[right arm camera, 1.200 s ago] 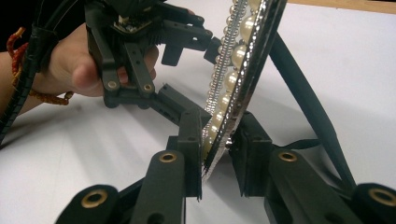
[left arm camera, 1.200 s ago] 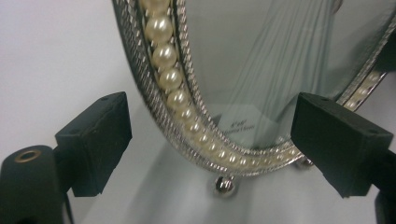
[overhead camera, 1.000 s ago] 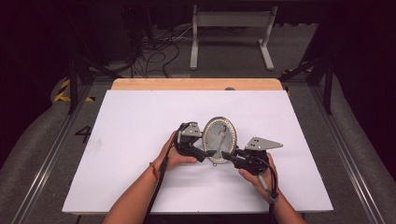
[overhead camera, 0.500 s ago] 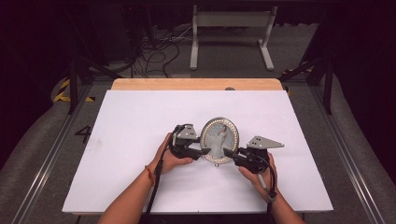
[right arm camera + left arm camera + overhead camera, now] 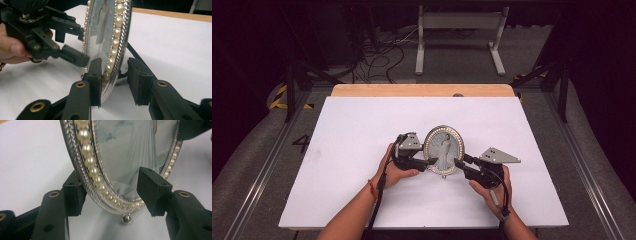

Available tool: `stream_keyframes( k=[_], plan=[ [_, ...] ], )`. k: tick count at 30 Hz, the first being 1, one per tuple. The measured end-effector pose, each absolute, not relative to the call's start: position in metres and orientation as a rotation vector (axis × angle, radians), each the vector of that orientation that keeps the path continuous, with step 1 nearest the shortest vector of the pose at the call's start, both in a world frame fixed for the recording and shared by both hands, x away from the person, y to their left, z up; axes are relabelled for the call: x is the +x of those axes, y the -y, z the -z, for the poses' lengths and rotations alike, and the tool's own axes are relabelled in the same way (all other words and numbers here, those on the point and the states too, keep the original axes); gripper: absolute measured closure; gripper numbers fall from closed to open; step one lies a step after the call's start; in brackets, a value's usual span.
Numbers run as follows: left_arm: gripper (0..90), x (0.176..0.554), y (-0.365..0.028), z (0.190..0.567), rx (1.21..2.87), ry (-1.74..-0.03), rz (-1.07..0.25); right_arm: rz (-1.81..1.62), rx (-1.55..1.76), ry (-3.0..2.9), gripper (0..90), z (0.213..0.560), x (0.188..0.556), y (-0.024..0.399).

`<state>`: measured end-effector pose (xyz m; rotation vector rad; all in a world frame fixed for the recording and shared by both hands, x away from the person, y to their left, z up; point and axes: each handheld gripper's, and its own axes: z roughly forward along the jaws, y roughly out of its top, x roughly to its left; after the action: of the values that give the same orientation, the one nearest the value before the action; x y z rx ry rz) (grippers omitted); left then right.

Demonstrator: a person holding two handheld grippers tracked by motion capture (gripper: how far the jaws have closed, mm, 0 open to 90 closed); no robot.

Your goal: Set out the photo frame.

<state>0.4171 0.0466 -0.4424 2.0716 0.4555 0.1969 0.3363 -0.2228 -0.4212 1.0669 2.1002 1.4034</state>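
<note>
- High view: oval pearl-rimmed picture frame (image 5: 444, 150) upright on its lower edge near the middle of the white table (image 5: 362, 125), long axis vertical, picture side facing the person.
- Flanked at its lower half by both tools: left gripper (image 5: 430, 161) at the left rim, right gripper (image 5: 458, 162) at the right rim, each about equally near.
- Left gripper view: jaws straddling the rim, just been opening; one pad (image 5: 73, 192) against the outer edge at the back, the other pad (image 5: 152, 191) standing clear of the glass. Released, not clamped.
- Right gripper view: jaws likewise astride the rim and just been opening; near pad (image 5: 96, 75) close against the pearl border, far pad (image 5: 137, 77) well off the back. Loose as well.
- Judged from this: frame standing on its own, probably on a rear strut, hard to make out.
- Decisive relation for any next move: thin rim lying edge-on between each pair of jaws, so a squeeze front to back would catch it, and a straight pull sideways would clear it.
</note>
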Motion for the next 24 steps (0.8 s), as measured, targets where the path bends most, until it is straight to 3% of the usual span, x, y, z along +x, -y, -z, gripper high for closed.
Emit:
stream_keyframes(
  k=[3,11,24],
  plan=[
    [42.1,0.417,-0.046,0.442,2.074,-0.458,-0.205,-1.409,1.056,-2.100,69.6,0.421,0.333,0.225],
    [55.8,0.415,-0.053,0.440,2.086,-0.444,-0.225,-1.399,1.043,-2.091,73.5,0.424,0.335,0.224],
    [59.6,0.402,-0.056,0.435,2.125,-0.444,-0.279,-1.411,1.083,-2.057,72.7,0.428,0.340,0.220]
  ],
)
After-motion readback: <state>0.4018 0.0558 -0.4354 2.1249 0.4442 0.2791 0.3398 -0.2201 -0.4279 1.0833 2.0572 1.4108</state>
